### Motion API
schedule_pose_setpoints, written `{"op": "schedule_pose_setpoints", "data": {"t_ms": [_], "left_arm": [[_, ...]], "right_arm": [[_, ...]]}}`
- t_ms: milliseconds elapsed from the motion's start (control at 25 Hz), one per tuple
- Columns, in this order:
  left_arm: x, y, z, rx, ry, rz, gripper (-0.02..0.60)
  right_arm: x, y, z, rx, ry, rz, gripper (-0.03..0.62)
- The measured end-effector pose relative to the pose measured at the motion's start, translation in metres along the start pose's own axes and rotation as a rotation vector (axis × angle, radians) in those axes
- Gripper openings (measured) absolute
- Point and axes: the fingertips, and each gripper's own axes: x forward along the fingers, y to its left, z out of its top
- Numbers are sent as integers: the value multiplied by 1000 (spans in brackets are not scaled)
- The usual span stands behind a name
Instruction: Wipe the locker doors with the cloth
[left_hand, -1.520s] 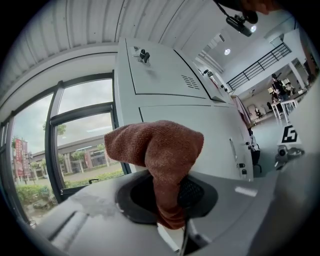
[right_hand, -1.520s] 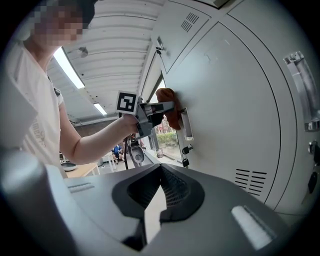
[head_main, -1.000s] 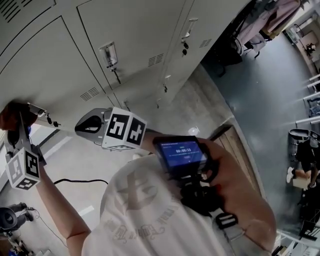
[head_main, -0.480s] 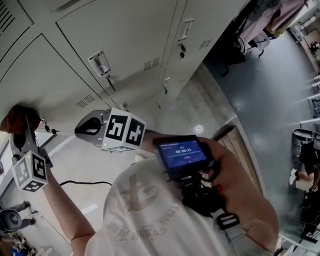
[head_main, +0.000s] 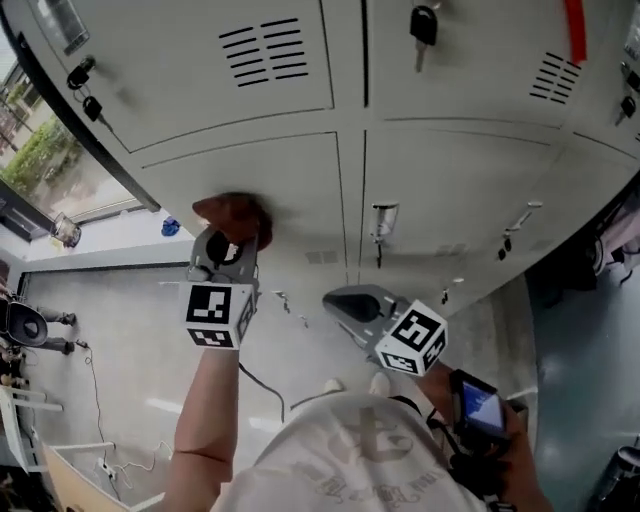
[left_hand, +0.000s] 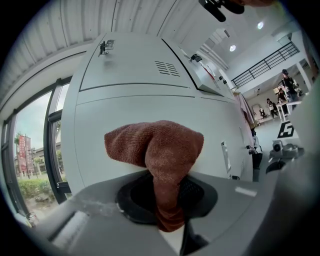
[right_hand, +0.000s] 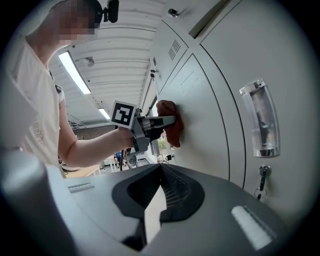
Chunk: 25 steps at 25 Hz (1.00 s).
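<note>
A reddish-brown cloth (head_main: 234, 215) is pressed flat against a grey locker door (head_main: 290, 185), near its lower edge. My left gripper (head_main: 226, 243) is shut on the cloth, which bunches out past the jaws in the left gripper view (left_hand: 159, 146). My right gripper (head_main: 342, 303) hangs lower and to the right, off the doors, its jaws shut with nothing between them (right_hand: 160, 169). The right gripper view shows the left gripper (right_hand: 161, 121) and the cloth (right_hand: 170, 126) from the side, against the door (right_hand: 210, 115).
Keys (head_main: 423, 27) hang in several locks, and a clear handle plate (right_hand: 260, 120) with a key below it is close to my right gripper. A window (head_main: 45, 165) lies to the left. A cable (head_main: 262, 385) runs over the floor below.
The head view has swung up toward the lockers. The left gripper with the cloth now shows near the view's middle, still on a door. The right gripper sits lower right of it.
</note>
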Motion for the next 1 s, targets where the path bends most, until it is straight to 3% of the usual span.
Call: {"op": "schedule_pose_setpoints", "data": {"t_ms": [360,640,1000], "left_arm": [[27,-64,23,7,-35,-84,80],[51,-119,28,10,-34,-168,80],[70,-164,1,-51,5,-229,80]], "right_arm": [[-24,-5,-2,18,8,26,8],[-47,-23,-2,5,7,-3,8],[-65,-32,-1,11,1,-21,8]]}}
